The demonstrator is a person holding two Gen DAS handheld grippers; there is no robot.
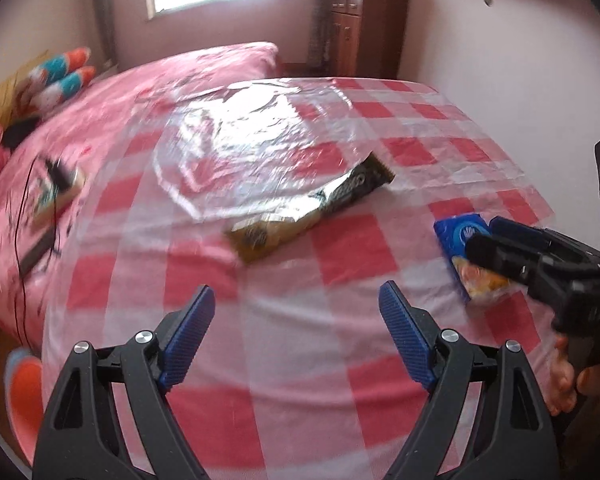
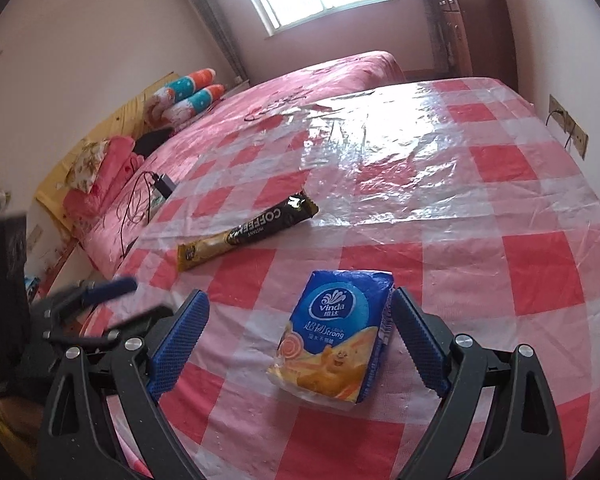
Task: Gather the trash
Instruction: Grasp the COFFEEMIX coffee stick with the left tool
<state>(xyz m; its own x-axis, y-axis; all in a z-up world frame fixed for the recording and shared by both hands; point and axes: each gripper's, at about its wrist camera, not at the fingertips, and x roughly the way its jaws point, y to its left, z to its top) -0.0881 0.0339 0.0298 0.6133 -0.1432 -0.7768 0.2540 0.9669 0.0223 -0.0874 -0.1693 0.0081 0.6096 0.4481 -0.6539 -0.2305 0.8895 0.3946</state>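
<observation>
While my right claw [image 2: 300,328] stands apart around the tissue pack [image 2: 336,332], unclamped, my left claw [image 1: 296,320] gapes empty, coffee sachet [image 1: 312,208] at twelve o'clock

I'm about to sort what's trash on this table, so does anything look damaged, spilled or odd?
Nothing is spilled. The Vinda tissue pack looks partly used, its near end crumpled, and lies between the right gripper's open fingers. The coffee sachet lies flat and askew on the checked tablecloth.
</observation>
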